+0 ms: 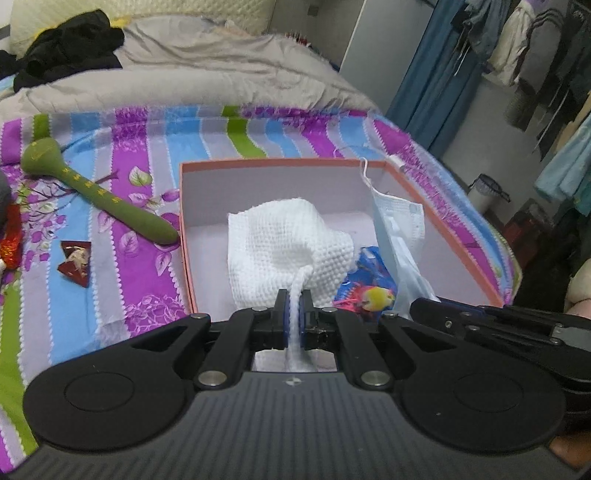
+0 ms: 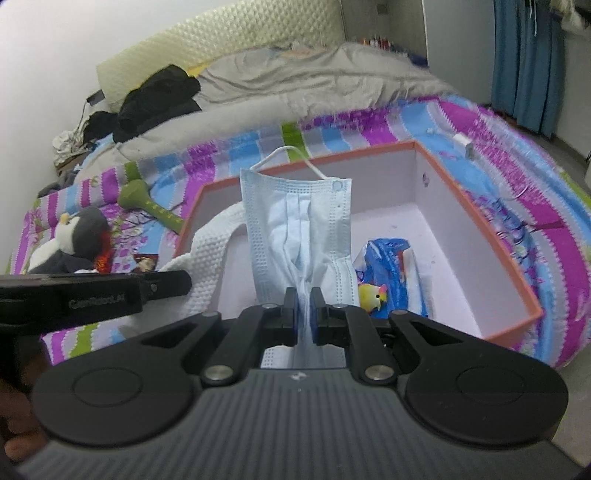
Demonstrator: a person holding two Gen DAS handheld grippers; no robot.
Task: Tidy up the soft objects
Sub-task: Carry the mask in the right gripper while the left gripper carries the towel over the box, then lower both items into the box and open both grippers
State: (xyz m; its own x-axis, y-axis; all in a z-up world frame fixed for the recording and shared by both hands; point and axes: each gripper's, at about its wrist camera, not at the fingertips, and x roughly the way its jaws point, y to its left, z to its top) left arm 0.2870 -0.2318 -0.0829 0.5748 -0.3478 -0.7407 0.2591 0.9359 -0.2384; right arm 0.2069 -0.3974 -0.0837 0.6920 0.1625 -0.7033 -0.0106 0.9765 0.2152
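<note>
Both cameras ride on hand-held grippers and look forward and steeply down along their fingers at the box (image 1: 443, 236) on the bed (image 1: 155, 155), from close above the box's near edge. The left wrist view sits at the box's near left, facing across it toward the headboard (image 1: 140, 18), with the right gripper (image 1: 436, 306) entering at its lower right. The right wrist view sits at the box's near middle, turned slightly leftward, with the left gripper (image 2: 184, 282) entering at its left. Both share the box (image 2: 480, 229), the bed (image 2: 517, 206) beyond it, the headboard (image 2: 221, 40) and the grey quilt (image 2: 314, 77).
</note>
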